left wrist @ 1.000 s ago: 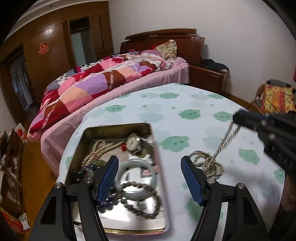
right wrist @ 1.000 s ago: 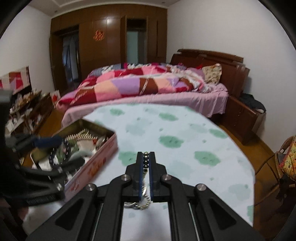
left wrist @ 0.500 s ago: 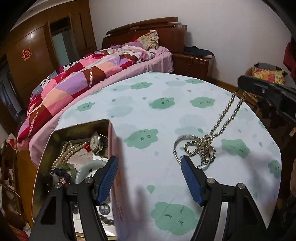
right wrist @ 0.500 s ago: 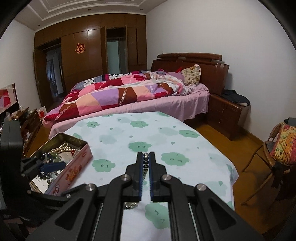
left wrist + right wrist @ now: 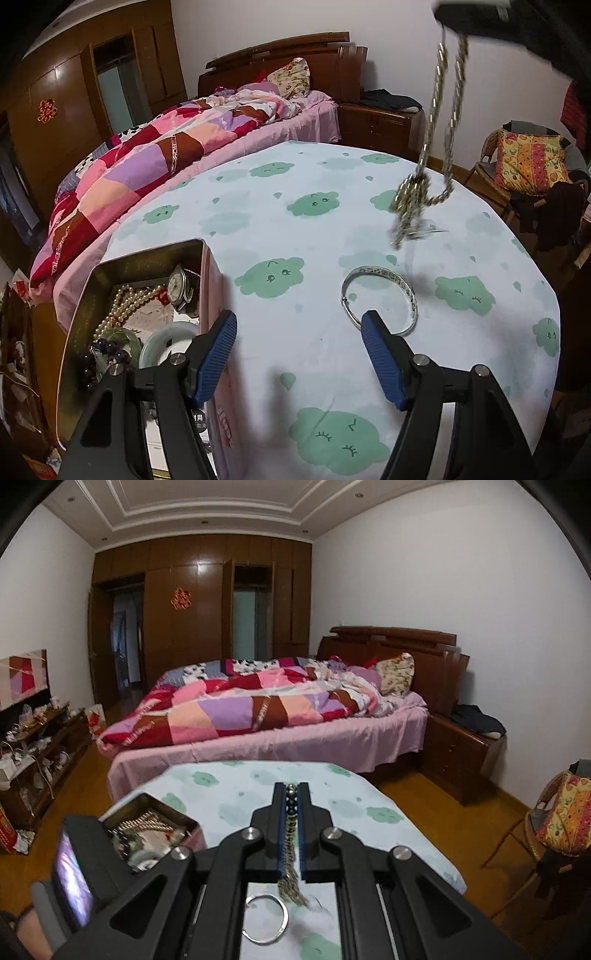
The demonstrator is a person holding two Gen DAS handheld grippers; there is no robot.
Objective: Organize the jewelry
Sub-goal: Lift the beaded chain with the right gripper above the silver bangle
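Observation:
My right gripper (image 5: 292, 801) is shut on a pale metal bead necklace (image 5: 428, 173), which hangs in the air above the table, clear of the cloth. A silver bangle (image 5: 380, 299) lies on the tablecloth under it; it also shows in the right wrist view (image 5: 266, 917). My left gripper (image 5: 299, 354) is open and empty, low over the table between the bangle and the open tin box (image 5: 147, 254). The box holds a pearl string (image 5: 125, 302), a watch (image 5: 179, 288), a pale bangle (image 5: 162, 341) and dark beads (image 5: 107, 349).
The round table (image 5: 369, 177) has a light cloth with green cloud prints. A bed (image 5: 266, 709) with a patchwork quilt stands behind it. A chair with a patterned cushion (image 5: 528, 166) is at the right. A low shelf (image 5: 40, 746) is at the left.
My right gripper has lifted the necklace off the table and high into the air. The silver bangle stayed on the cloth. My left gripper has shifted right, away from over the box.

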